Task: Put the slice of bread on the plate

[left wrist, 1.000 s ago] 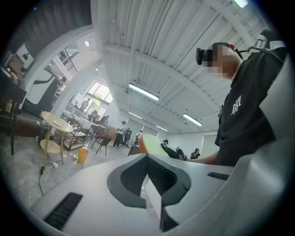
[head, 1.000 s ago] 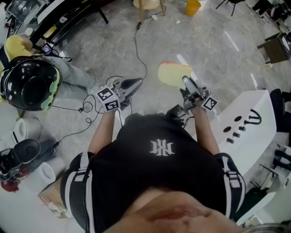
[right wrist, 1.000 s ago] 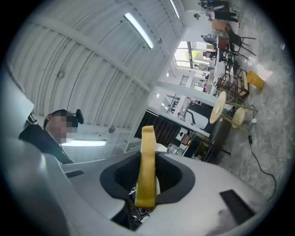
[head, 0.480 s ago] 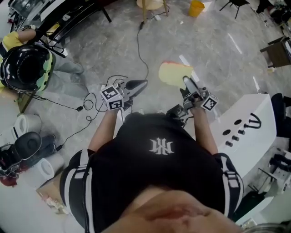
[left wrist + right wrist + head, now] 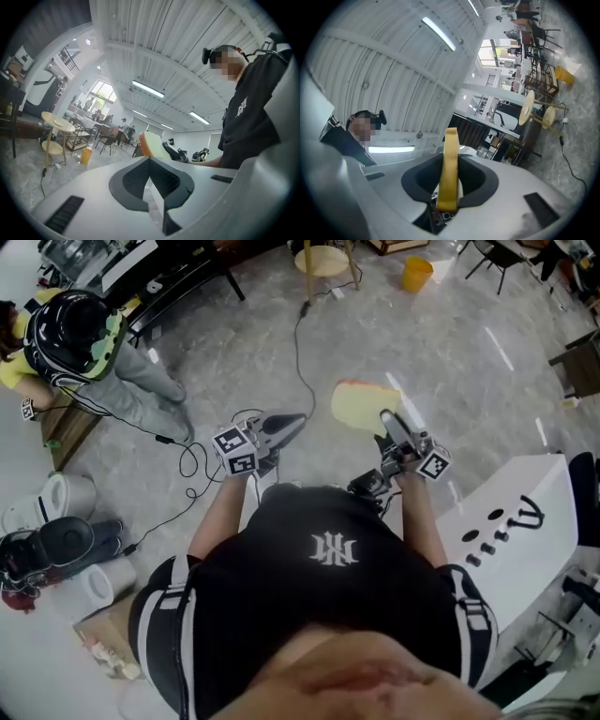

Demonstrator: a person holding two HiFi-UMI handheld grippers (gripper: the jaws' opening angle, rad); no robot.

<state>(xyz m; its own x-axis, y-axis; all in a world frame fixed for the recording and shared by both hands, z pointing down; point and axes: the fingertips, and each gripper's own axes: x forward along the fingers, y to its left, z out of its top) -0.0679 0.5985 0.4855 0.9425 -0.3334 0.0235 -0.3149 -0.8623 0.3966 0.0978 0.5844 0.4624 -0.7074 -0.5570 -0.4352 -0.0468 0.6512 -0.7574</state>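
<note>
A pale yellow slice of bread (image 5: pixel 362 405) with an orange crust stands on edge between my right gripper's jaws, held above the grey floor. My right gripper (image 5: pixel 385 418) is shut on it; in the right gripper view the slice (image 5: pixel 450 164) rises upright out of the dark pads, edge-on. My left gripper (image 5: pixel 298 418) is shut with nothing in it, level with the right one and a short way to its left. In the left gripper view its pads (image 5: pixel 140 176) meet in a line, and the bread (image 5: pixel 152 144) shows beyond them. No plate shows in any view.
A person in a black helmet (image 5: pixel 70 326) stands at the far left. Cables (image 5: pixel 298 352) trail over the floor ahead. A round stool (image 5: pixel 323 259) and a yellow bucket (image 5: pixel 417 273) stand farther off. A white unit (image 5: pixel 506 512) is close on my right, and dark gear and rolls (image 5: pixel 56 545) lie at left.
Both grippers have drifted slightly across the floor, the bread still gripped. The helmeted person has moved from the near left toward the far left corner.
</note>
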